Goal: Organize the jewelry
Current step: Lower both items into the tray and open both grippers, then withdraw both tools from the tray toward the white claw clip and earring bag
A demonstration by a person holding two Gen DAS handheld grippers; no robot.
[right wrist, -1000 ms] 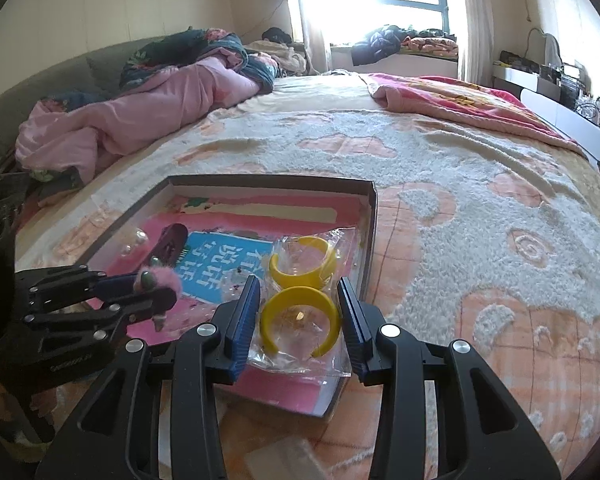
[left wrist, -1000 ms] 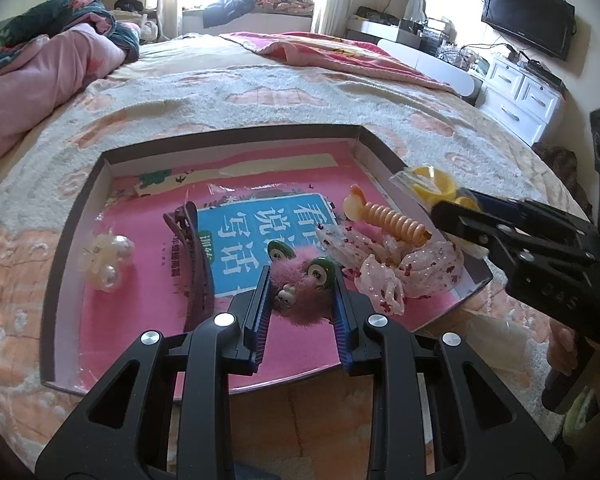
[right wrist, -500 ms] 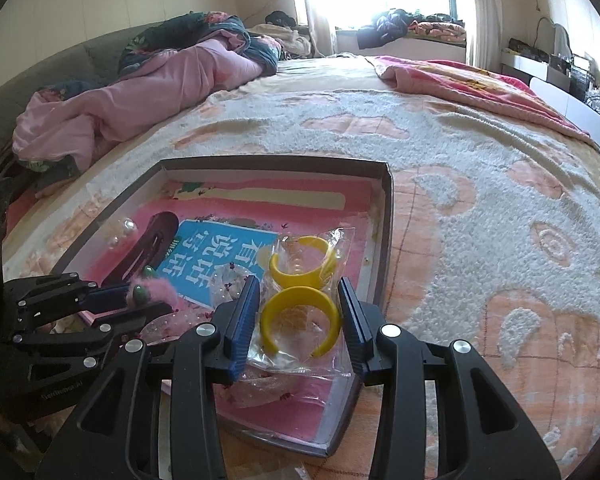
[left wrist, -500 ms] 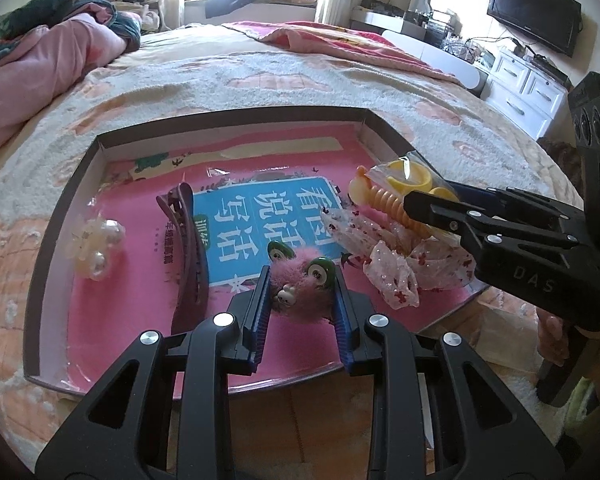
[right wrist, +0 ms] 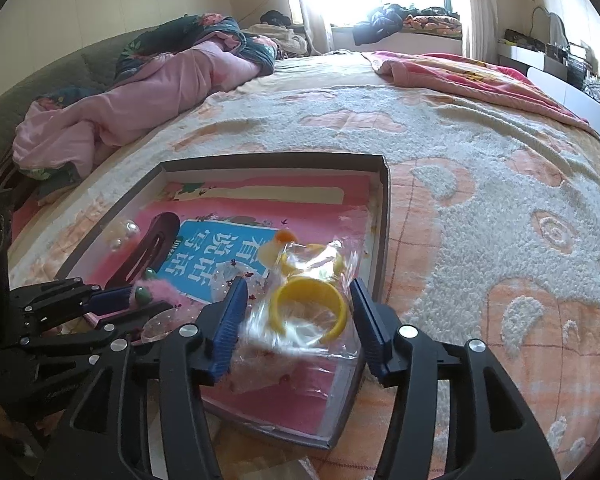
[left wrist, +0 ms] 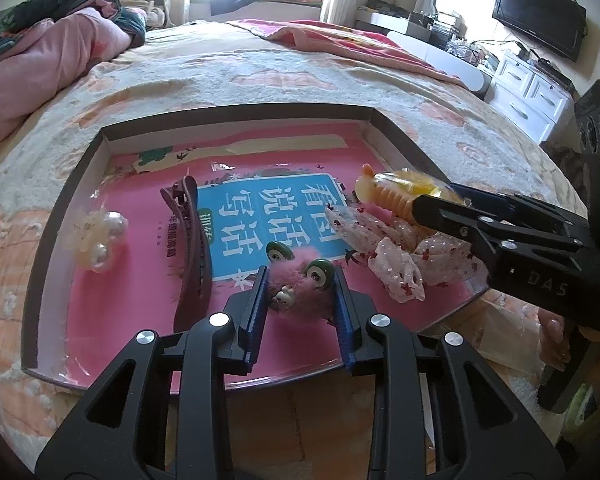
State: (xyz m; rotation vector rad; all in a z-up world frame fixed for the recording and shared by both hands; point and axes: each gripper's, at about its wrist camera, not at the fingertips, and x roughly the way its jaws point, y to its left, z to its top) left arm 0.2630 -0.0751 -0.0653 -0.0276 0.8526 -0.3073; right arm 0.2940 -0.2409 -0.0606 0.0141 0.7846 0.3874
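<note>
A shallow dark-rimmed box [left wrist: 76,184] with a pink book in its bottom lies on the bed. My left gripper [left wrist: 300,284] is shut on a fuzzy pink hair clip with green eyes [left wrist: 300,276], held over the box's near side. My right gripper [right wrist: 300,312] is open, its jaws wide apart around a clear bag of yellow bracelets [right wrist: 308,308] that drops into the box's right side [right wrist: 384,216]. In the box lie a maroon claw clip [left wrist: 192,248], a pearl piece [left wrist: 98,236], an orange spiral hair tie [left wrist: 392,198] and a sparkly scrunchie [left wrist: 396,256].
The box sits on a fuzzy cream and orange bedspread [right wrist: 480,168]. A pink quilt [right wrist: 140,100] is bunched at the far left. A white dresser [left wrist: 532,96] and a TV [left wrist: 540,20] stand at the right.
My right gripper has opened and let go of the bag of yellow bracelets, which now sags blurred between the jaws. Both grippers moved a little farther over the box.
</note>
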